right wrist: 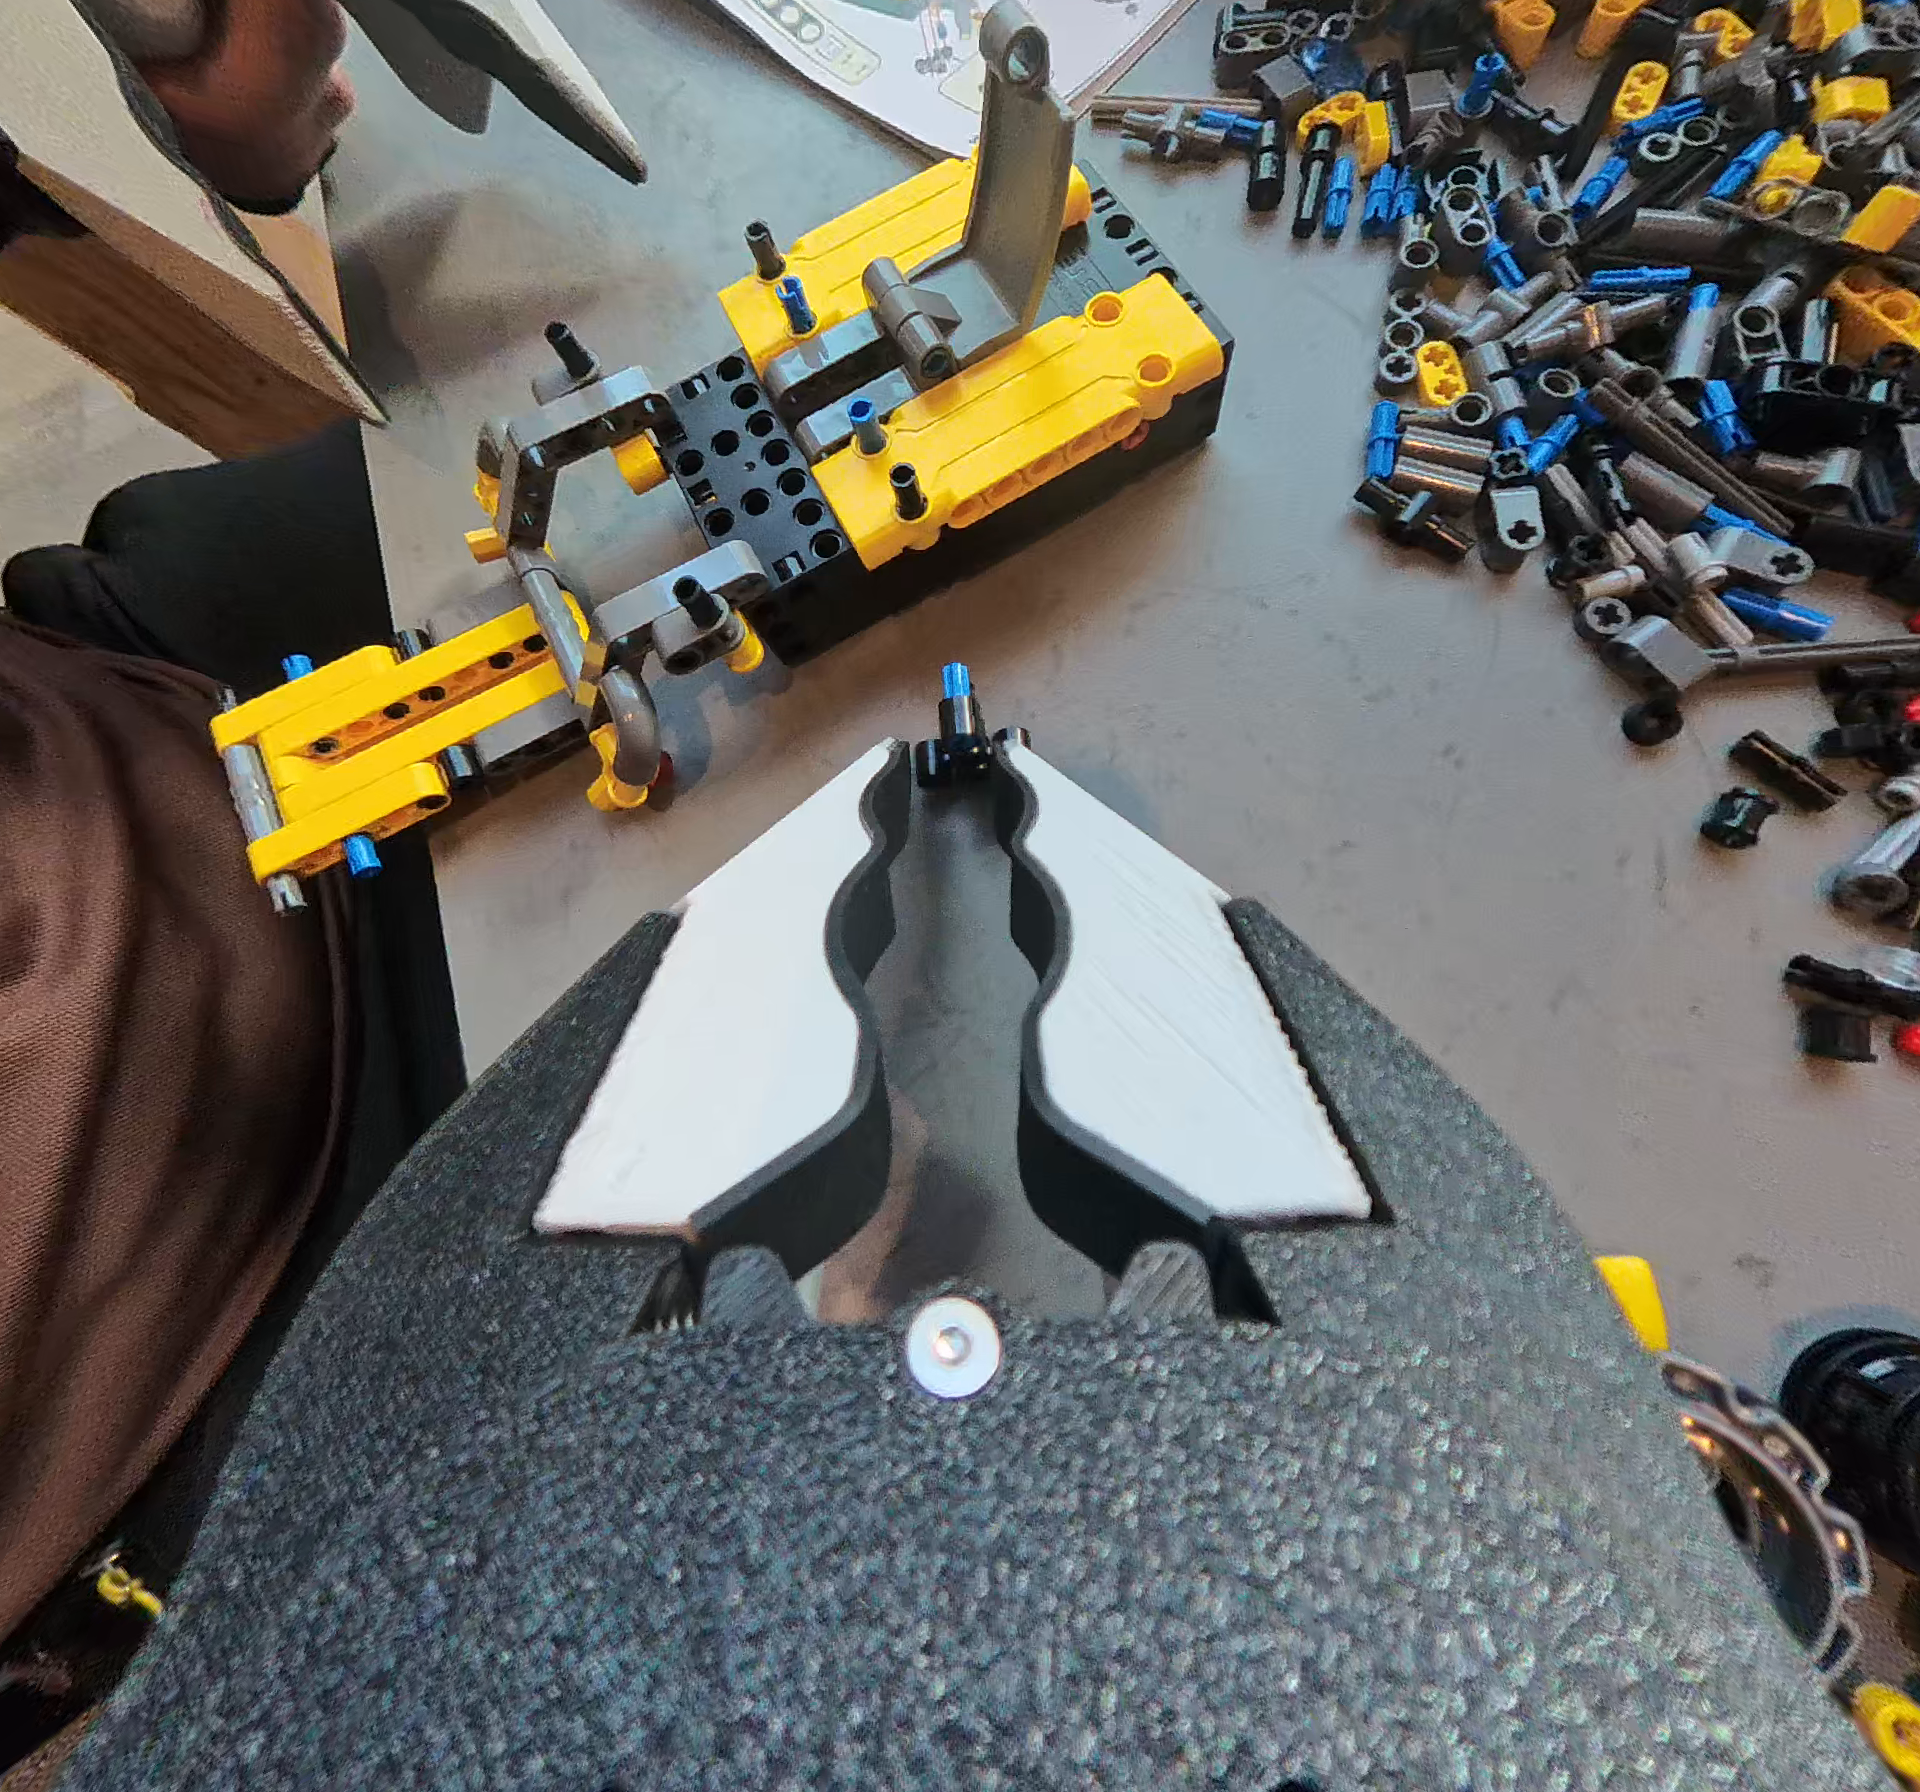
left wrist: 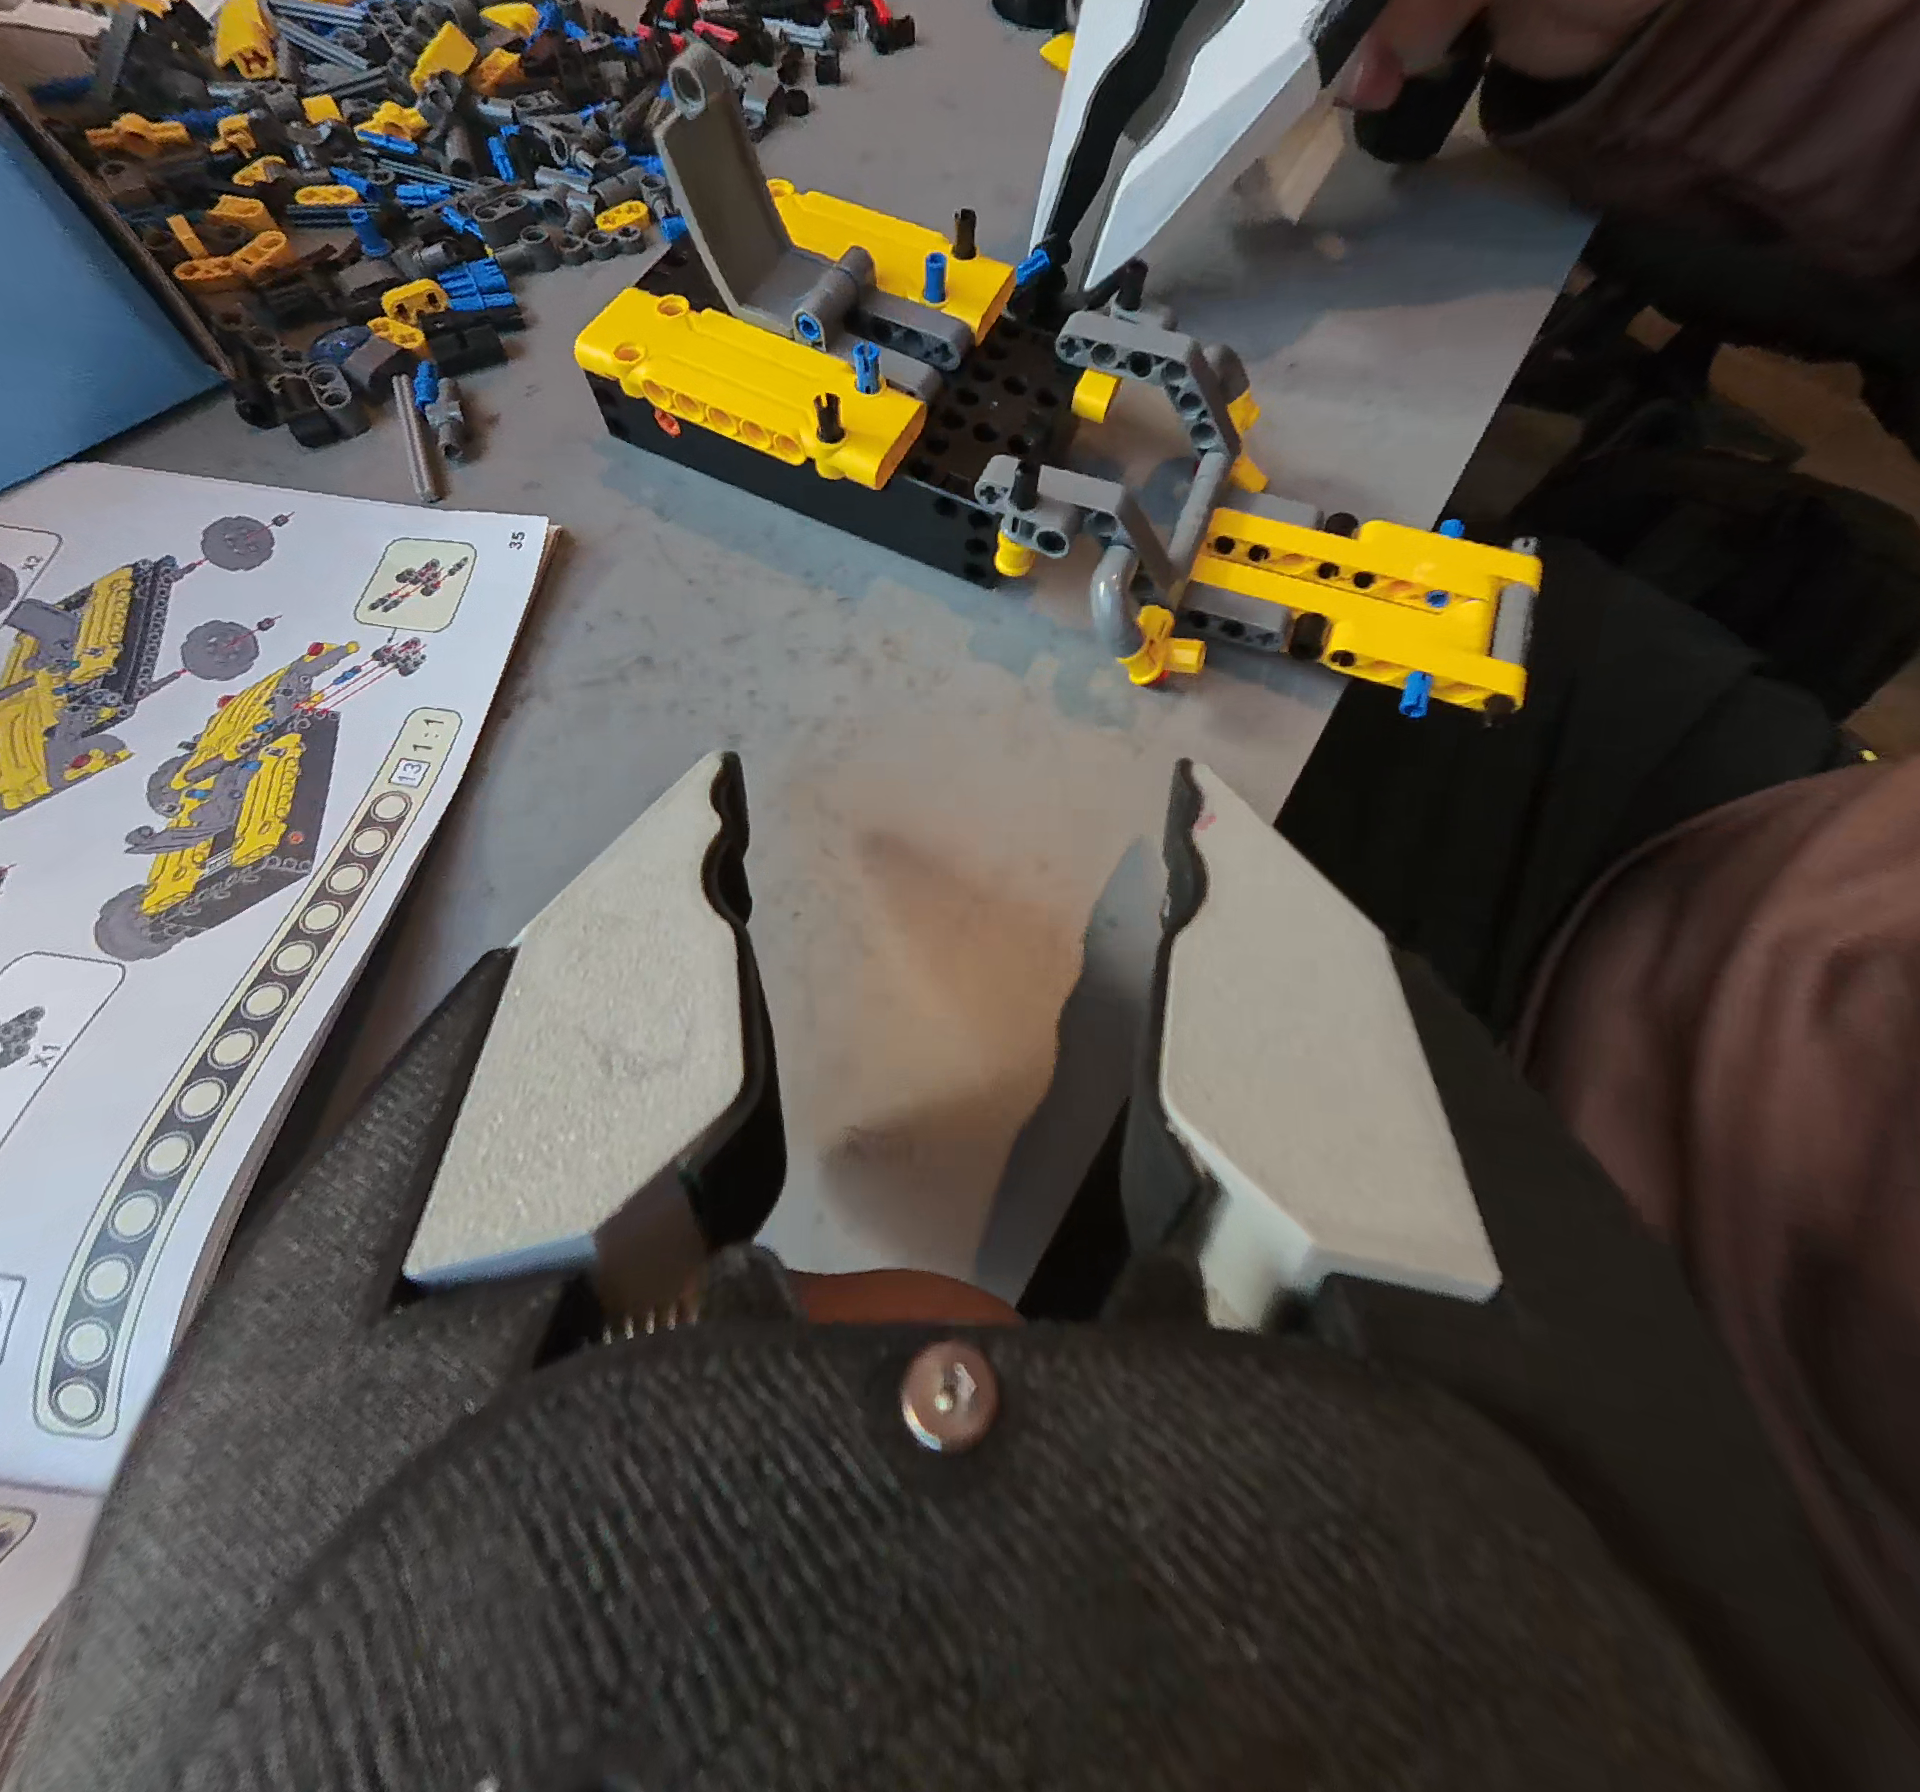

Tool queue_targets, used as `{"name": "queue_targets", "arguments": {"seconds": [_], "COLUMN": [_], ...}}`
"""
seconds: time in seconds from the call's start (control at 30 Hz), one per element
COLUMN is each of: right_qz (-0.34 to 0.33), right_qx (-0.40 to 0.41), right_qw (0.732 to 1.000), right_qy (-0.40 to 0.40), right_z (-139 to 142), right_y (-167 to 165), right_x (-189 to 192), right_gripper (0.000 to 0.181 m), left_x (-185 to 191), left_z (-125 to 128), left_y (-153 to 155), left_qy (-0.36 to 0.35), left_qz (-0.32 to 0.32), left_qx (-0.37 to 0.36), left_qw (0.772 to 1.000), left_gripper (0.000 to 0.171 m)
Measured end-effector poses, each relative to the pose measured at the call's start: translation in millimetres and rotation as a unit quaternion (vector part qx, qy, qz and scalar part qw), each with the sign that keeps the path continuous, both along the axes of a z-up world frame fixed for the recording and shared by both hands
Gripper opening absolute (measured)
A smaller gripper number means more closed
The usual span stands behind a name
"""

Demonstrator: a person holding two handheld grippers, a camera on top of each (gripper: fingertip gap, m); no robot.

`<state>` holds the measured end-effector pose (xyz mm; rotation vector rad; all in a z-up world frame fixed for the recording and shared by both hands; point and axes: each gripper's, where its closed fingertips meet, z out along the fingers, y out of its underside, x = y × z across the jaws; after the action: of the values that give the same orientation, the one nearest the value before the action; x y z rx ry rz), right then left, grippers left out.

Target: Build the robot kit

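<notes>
A half-built yellow, black and grey brick model (left wrist: 894, 392) lies on the grey table; it also shows in the right wrist view (right wrist: 935, 412). Its yellow arm (left wrist: 1361, 599) reaches over the table's edge. My right gripper (right wrist: 954, 755) is shut on a small black connector with a blue pin (right wrist: 954, 719) and holds it above the table, just short of the model. In the left wrist view the right gripper (left wrist: 1070, 262) hangs over the model's far side. My left gripper (left wrist: 956, 786) is open and empty above bare table, near the model.
A pile of loose blue, yellow, grey and black pieces (left wrist: 395, 142) lies beyond the model, also in the right wrist view (right wrist: 1642, 308). An open instruction booklet (left wrist: 208, 859) lies at the left. The table edge (left wrist: 1455, 454) runs at the right, with a person's brown sleeve (left wrist: 1745, 1015) beside it. One gripper's finger ends stand about 15 centimetres off the other's.
</notes>
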<state>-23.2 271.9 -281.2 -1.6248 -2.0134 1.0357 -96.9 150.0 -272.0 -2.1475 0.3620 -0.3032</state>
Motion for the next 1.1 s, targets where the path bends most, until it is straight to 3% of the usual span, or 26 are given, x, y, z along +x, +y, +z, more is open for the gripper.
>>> {"name": "queue_targets", "arguments": {"seconds": [0.3,0.47,0.7,0.8,0.9,1.0,1.07,1.1], "right_qz": [-0.009,-0.007,-0.020,-0.017,-0.012,-0.004,-0.007,-0.016], "right_qx": [0.000,0.010,-0.029,-0.058,-0.081,-0.113,-0.142,-0.154], "right_qw": [1.000,1.000,0.996,0.993,0.992,0.990,0.987,0.986], "right_qy": [0.014,0.024,0.080,0.097,0.094,0.084,0.075,0.068], "right_z": [0.0,4.8,30.1,42.4,43.8,40.0,38.1,36.1], "right_y": [-2.7,-3.4,0.1,-5.7,-17.6,-33.6,-43.2,-45.5], "right_x": [4.0,4.6,12.4,20.3,28.7,31.7,28.6,25.8], "right_gripper": [0.012,0.012,0.015,0.016,0.016,0.018,0.023,0.026], "left_x": [-1.9,-0.7,-4.6,-5.8,-8.1,-24.3,-21.5,-21.6], "left_z": [12.1,9.5,11.1,8.6,22.0,37.8,40.6,39.5], "left_y": [-1.9,-1.9,0.3,3.6,19.1,54.1,75.7,86.4], "left_qy": [-0.069,-0.071,-0.084,-0.096,-0.113,-0.039,-0.008,0.006], "left_qz": [-0.008,-0.011,0.006,0.013,0.013,0.013,-0.026,-0.044], "left_qx": [0.026,0.016,0.019,-0.002,0.002,0.007,-0.022,-0.035], "left_qw": [0.997,0.997,0.996,0.995,0.994,0.999,0.999,0.998], "left_gripper": [0.071,0.069,0.066,0.074,0.078,0.088,0.104,0.103]}}
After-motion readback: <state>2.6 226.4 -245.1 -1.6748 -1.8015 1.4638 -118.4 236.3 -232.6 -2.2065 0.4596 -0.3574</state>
